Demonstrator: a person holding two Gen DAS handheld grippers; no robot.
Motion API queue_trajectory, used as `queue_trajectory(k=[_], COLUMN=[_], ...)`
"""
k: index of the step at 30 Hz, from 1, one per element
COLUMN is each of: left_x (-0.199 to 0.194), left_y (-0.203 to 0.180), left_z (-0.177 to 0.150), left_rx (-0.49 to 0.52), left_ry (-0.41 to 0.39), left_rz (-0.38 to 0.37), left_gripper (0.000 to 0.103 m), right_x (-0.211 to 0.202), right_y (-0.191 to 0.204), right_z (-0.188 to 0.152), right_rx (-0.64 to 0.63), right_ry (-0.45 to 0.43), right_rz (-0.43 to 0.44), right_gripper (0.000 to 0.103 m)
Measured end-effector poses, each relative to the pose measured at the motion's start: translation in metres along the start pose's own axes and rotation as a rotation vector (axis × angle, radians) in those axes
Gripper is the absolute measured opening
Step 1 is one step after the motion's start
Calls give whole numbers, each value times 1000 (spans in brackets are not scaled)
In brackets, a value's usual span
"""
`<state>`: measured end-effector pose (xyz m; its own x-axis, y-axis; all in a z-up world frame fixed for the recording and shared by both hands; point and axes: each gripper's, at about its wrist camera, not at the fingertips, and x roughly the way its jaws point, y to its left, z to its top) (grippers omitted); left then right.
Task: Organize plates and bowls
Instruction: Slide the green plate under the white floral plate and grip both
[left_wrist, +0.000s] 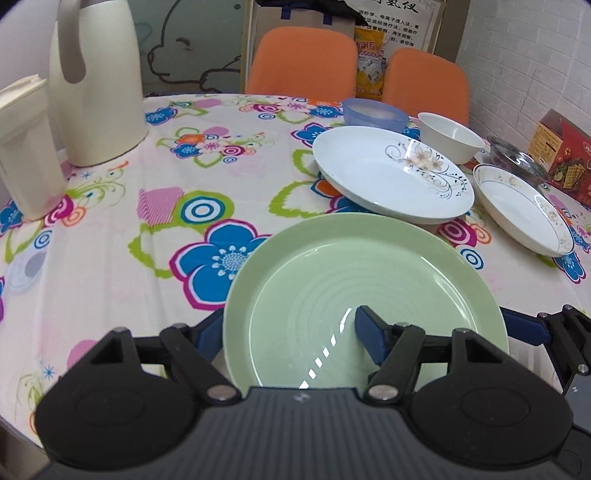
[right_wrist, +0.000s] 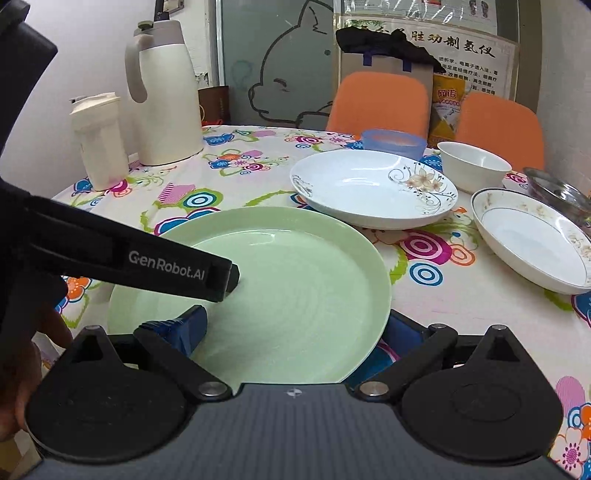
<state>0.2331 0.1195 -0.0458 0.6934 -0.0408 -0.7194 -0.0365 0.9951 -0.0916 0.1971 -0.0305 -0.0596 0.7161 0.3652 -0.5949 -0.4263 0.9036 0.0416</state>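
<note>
Item, left to right across the flowered tablecloth (left_wrist: 110, 229). Green plate (left_wrist: 362, 295), nearest the viewer: the piece in hand, apparently being lifted or carried toward a stack. Judged best practice: keep it level, both rim grips even, and lower it flat, since a tilt could let it slide from the pads. Left gripper (left_wrist: 288, 332): fingers set moderately apart, straddling the plate's left rim, one blue pad (left_wrist: 369, 332) lying on the inner face, the other at the outer edge below; it appears to pinch the rim, though contact underneath is hidden. Right gripper (right_wrist: 295, 328): fingers likewise spread across the plate's right rim, one pad on the upper surface, the other beneath the edge; clamping looks likely but firm closure cannot be confirmed. Beyond the green plate: large white floral plate (left_wrist: 391, 173), just behind and seemingly touching its far rim. Behind that: blue bowl (left_wrist: 375, 112), then white bowl (left_wrist: 450, 136). Further right: gold-rimmed plate (left_wrist: 517, 206), soiled, apart from the others; glass bowl (left_wrist: 517, 158) just behind it.
</note>
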Motion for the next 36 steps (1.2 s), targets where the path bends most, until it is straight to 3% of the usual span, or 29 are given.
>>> queue_trajectory(k=[6,9,14,19,23,27,31,36], left_x=[2,-2,-23,-9,22,61,93,118], left_y=[-4,4,20,23,22,15,4,-6], left_z=[-4,1,24,61,100,130,143,144], left_rx=[24,10,-34,-50,-51,-15,21,59], left_ry=[-25,-23,-132,-157,-137,-90,-43,-11], left_rz=[-3,-31,-24,-34,-54,-72,-88,-103], left_gripper=[77,88,97,98,99,99,99,99], right_x=[2,-1,-34,-12,27,59,80,90], right_y=[-1,-8,-43,-66,-79,-89,-99,-94], right_z=[-3,2,18,43,62,73,76,82], right_rx=[6,-7,83,114,184,226,276,235], right_ry=[7,32,-82,-57,-4,48,84,84], right_rz=[0,45,-15,-16,51,48,30,4], right_gripper=[89,87,87,87,87,87,88,89])
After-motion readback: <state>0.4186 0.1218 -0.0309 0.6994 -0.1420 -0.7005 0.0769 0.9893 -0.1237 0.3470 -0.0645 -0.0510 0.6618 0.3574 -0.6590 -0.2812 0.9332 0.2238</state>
